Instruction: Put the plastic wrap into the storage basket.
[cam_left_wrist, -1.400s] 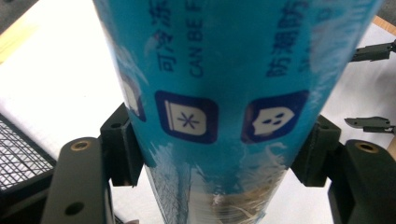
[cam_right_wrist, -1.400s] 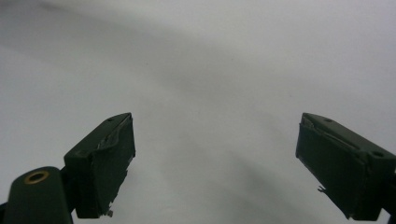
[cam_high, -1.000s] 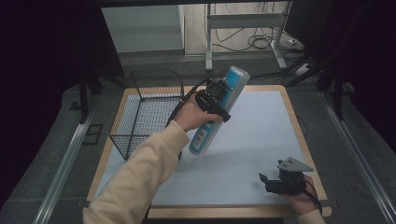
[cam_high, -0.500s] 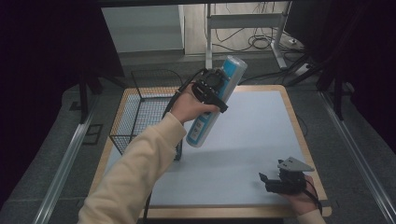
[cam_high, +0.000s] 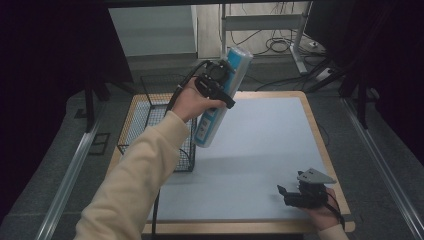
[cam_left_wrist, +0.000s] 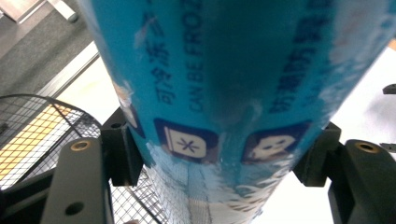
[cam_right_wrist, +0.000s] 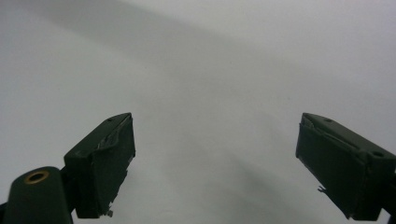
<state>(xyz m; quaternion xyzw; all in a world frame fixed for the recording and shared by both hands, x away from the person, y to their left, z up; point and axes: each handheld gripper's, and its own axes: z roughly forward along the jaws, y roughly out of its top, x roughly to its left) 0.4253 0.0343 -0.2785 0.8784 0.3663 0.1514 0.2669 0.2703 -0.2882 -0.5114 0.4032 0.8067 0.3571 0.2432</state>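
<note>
A long blue roll pack with white print hangs tilted in the air, its lower end beside the wire basket. My left gripper is shut on its upper half. In the left gripper view the blue roll pack is pressed between both black pads. My right gripper rests low on the table near the front right corner. Its jaws stand wide apart in the right gripper view, and the right gripper has nothing between them.
A black wire basket stands on the left part of the table; its mesh also appears in the left gripper view. The pale grey table mat stretches between the two hands. Cables and a metal stand lie behind the table.
The left hand has lifted the blue roll pack higher and carried it left, toward the basket. The right hand has stayed put.
</note>
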